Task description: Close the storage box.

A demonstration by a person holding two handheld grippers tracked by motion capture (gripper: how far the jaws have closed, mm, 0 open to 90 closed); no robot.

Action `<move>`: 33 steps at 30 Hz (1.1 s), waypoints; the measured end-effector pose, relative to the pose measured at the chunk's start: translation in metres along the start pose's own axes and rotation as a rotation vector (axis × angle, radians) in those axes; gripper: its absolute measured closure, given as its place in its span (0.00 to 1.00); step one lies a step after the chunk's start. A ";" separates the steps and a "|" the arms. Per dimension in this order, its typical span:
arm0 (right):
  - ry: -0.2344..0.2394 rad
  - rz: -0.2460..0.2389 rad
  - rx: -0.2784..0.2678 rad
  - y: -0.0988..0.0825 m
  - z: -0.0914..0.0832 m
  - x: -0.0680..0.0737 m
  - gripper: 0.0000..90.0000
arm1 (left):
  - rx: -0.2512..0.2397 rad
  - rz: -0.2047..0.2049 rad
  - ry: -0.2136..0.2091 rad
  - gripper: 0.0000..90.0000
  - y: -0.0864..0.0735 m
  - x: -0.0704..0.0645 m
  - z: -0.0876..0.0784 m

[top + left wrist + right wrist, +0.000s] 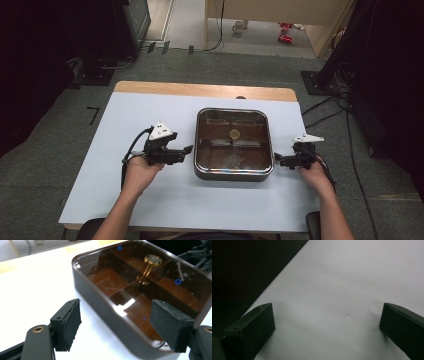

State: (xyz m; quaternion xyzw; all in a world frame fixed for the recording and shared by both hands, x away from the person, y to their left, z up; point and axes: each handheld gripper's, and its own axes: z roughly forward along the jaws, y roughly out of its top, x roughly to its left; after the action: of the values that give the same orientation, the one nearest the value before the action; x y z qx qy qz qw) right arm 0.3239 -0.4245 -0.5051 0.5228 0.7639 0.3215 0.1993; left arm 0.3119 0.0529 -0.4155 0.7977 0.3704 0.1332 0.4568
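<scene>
The white table (150,200) carries a dark rounded box (233,172) with a clear lid at its centre, a gold ring (152,260) visible inside. The left gripper (186,149) stands just beside the box's left wall, jaws spread and empty. The right gripper (276,159) sits near its right wall, likewise released.

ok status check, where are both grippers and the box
Left gripper open, empty, at the box's left side. Right gripper open, empty, at its right. Brown box lid shut, gold ring inside. Nothing in the way.
</scene>
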 end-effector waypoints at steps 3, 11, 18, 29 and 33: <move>0.000 0.000 0.000 0.000 0.000 0.000 0.00 | 0.002 -0.003 0.023 0.28 -0.010 0.005 -0.005; 0.001 0.000 0.001 0.000 0.000 0.000 0.00 | 0.002 -0.026 0.063 0.28 -0.036 0.016 -0.015; 0.000 -0.001 0.001 0.000 0.000 0.000 0.00 | 0.010 -0.057 0.091 0.27 -0.062 0.027 -0.016; 0.000 0.000 0.000 0.000 0.000 0.000 0.00 | 0.147 -0.032 0.156 0.27 -0.079 0.038 0.005; 0.000 -0.001 0.001 0.000 0.000 0.000 0.00 | 0.162 0.031 0.167 0.19 -0.087 0.029 0.013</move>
State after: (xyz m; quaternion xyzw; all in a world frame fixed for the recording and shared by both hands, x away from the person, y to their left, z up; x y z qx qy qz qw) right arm 0.3239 -0.4245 -0.5051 0.5226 0.7642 0.3213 0.1992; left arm 0.2985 0.0926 -0.4984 0.8238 0.4042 0.1760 0.3563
